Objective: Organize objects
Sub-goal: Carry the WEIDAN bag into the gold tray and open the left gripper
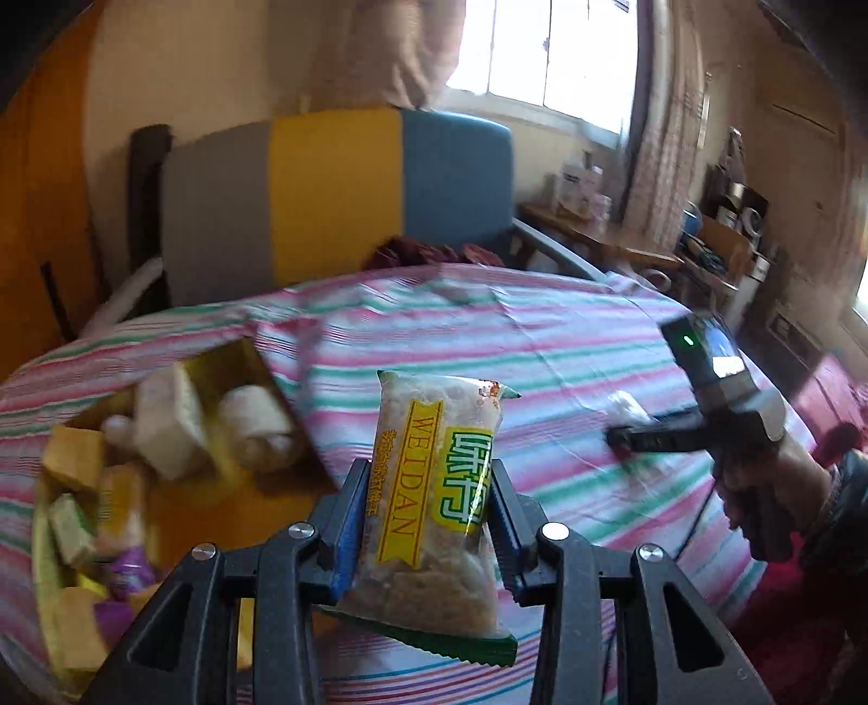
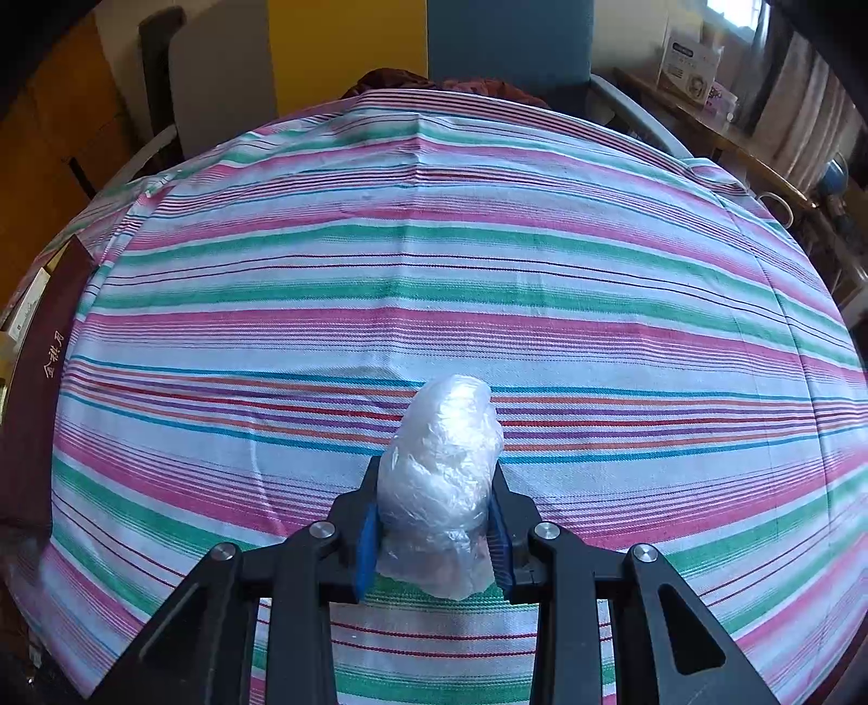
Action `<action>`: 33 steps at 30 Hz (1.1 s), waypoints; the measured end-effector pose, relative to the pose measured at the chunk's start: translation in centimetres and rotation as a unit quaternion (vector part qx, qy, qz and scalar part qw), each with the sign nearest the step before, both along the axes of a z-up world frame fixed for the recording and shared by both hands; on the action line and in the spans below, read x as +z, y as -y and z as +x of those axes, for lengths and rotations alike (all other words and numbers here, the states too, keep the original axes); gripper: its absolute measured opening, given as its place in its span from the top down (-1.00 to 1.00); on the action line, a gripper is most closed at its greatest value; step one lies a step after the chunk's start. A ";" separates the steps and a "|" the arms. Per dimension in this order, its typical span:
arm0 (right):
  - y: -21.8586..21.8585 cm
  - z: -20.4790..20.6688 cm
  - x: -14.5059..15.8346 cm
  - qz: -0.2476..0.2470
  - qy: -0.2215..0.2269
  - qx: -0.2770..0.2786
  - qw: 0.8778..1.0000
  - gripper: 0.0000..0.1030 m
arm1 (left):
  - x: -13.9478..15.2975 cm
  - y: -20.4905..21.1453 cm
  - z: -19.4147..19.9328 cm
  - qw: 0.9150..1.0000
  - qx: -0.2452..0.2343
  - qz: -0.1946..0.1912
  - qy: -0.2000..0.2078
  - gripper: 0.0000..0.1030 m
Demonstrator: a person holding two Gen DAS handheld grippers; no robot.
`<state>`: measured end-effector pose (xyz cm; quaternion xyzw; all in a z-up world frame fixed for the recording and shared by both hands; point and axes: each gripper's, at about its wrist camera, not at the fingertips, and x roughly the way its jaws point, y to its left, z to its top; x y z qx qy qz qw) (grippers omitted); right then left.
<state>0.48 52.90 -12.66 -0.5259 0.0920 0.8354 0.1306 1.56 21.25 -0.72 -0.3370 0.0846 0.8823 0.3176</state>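
Observation:
My left gripper (image 1: pixel 426 477) is shut on a clear snack packet (image 1: pixel 434 488) with a yellow band and green label, held upright above the striped tablecloth (image 1: pixel 542 347). To its left lies a gold box (image 1: pixel 238 363) holding several wrapped snacks. My right gripper (image 2: pixel 436 482) is shut on a crumpled clear plastic-wrapped lump (image 2: pixel 442 466), low over the striped cloth (image 2: pixel 434 271). In the left wrist view the right gripper (image 1: pixel 618 436) shows at the right, held by a hand (image 1: pixel 759 499), with the plastic lump (image 1: pixel 629 407) at its tips.
A chair with grey, yellow and blue panels (image 1: pixel 336 200) stands behind the table. A dark red box lid (image 2: pixel 43 379) lies at the cloth's left edge. A wooden side table (image 1: pixel 597 233) and cluttered shelves (image 1: pixel 727 233) stand at the right, under a bright window (image 1: pixel 542 49).

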 end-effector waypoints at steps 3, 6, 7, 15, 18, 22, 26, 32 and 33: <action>0.1 0.1 0.0 0.005 0.000 0.002 1.000 0.35 | 0.8 2.2 -1.1 0.999 0.042 -0.001 -0.011 0.21; 0.3 0.1 0.0 0.010 -0.001 0.004 1.000 0.35 | 1.1 4.2 -1.6 0.997 0.074 0.000 -0.016 0.21; 0.4 0.2 0.0 0.012 -0.001 0.005 1.000 0.35 | 1.2 4.9 -1.8 0.996 0.084 0.000 -0.016 0.21; 0.6 0.2 -0.1 0.024 -0.003 0.008 1.000 0.34 | 0.9 7.8 -2.5 0.993 0.120 0.003 -0.013 0.21; 0.8 0.3 -0.1 0.027 -0.004 0.008 1.000 0.34 | 0.6 8.4 -2.6 0.992 0.125 0.003 -0.010 0.21; 0.9 0.2 -0.1 0.030 -0.004 0.008 1.000 0.34 | 0.1 9.2 -3.0 0.991 0.135 0.001 -0.003 0.21; 0.9 0.1 -0.1 0.033 -0.005 0.008 0.999 0.34 | -0.3 9.7 -3.5 0.990 0.141 0.000 0.003 0.21; 1.0 0.1 -0.2 0.038 -0.004 0.009 0.999 0.34 | -1.2 10.3 -4.4 0.989 0.149 0.003 0.023 0.21; 1.1 0.0 -0.2 0.040 -0.004 0.010 0.999 0.34 | -1.4 10.5 -4.7 0.988 0.151 0.005 0.029 0.21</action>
